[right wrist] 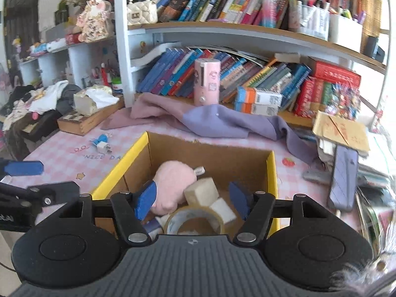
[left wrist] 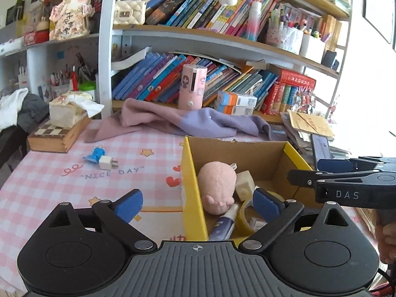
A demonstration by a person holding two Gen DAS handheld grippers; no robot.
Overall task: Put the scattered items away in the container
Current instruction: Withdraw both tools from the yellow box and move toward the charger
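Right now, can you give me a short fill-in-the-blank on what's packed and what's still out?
1. The pink plush toy lies inside the ____ box.
2. The white charger plug sits out on the ____ tablecloth.
3. The left gripper holds ____.
4. The tape roll lies ____ the box.

Missing words: cardboard; checked; nothing; inside

Tape roll (right wrist: 194, 219) partly hidden behind gripper body.

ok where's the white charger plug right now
The white charger plug lies on the pink checked tablecloth, left of the cardboard box, touching a blue toy, above the "NICE DAY" print.
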